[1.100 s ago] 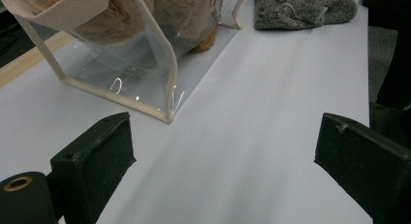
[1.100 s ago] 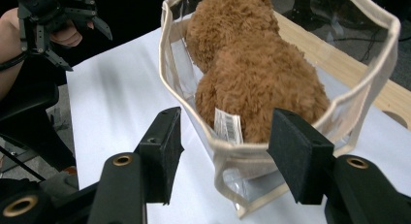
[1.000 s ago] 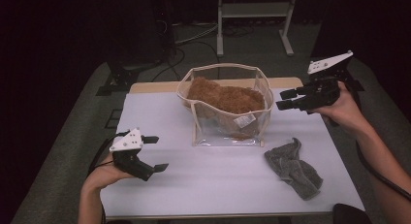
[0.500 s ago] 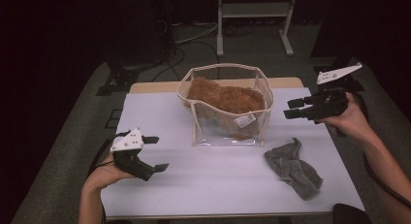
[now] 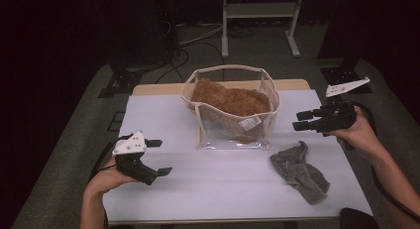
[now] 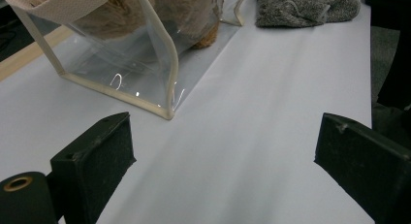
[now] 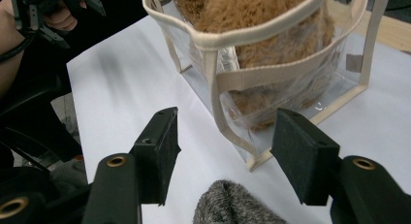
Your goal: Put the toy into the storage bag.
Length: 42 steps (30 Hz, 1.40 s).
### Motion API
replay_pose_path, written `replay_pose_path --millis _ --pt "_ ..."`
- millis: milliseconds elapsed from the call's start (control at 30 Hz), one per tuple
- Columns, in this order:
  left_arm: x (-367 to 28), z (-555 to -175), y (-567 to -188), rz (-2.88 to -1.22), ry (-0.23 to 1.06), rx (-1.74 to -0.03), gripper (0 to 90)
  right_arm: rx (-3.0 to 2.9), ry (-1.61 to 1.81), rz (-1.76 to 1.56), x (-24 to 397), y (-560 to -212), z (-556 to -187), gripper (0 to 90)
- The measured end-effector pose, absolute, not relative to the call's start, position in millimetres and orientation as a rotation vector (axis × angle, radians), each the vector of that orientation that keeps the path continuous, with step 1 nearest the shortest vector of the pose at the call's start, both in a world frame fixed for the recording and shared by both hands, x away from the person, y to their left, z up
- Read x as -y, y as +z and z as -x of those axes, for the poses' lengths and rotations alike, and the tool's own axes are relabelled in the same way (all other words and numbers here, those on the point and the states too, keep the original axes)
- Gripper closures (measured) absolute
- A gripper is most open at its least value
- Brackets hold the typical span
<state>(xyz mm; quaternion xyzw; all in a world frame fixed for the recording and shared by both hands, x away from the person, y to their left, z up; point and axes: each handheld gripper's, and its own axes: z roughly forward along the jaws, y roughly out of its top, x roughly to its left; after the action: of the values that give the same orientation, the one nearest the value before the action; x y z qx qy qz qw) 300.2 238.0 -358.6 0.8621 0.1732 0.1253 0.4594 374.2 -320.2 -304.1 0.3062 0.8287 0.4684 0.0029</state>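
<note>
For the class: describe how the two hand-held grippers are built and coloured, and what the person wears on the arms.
Each black two-jaw gripper, the left gripper and the right gripper, carries a pale grey three-cornered plate on top. The jaws end in flat, black, block-shaped pads; brass-coloured rings sit behind them. A black cable trails from the left one. The forearms are bare, with no sleeves.

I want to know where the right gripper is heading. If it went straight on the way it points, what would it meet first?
Most likely the clear bag holding the brown plush. The right gripper is open and aimed at the bag's near corner, with the grey sock just below its line. Depth is hard to judge.
</note>
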Motion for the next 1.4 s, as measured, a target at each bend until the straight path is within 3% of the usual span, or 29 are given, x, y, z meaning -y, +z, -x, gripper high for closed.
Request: replay_pose_path --millis 1400 --pt "-239 -301 -361 -2.110 0.299 -0.437 6.0 -2.646 1.511 -1.074 331 -371 -366 38.3"
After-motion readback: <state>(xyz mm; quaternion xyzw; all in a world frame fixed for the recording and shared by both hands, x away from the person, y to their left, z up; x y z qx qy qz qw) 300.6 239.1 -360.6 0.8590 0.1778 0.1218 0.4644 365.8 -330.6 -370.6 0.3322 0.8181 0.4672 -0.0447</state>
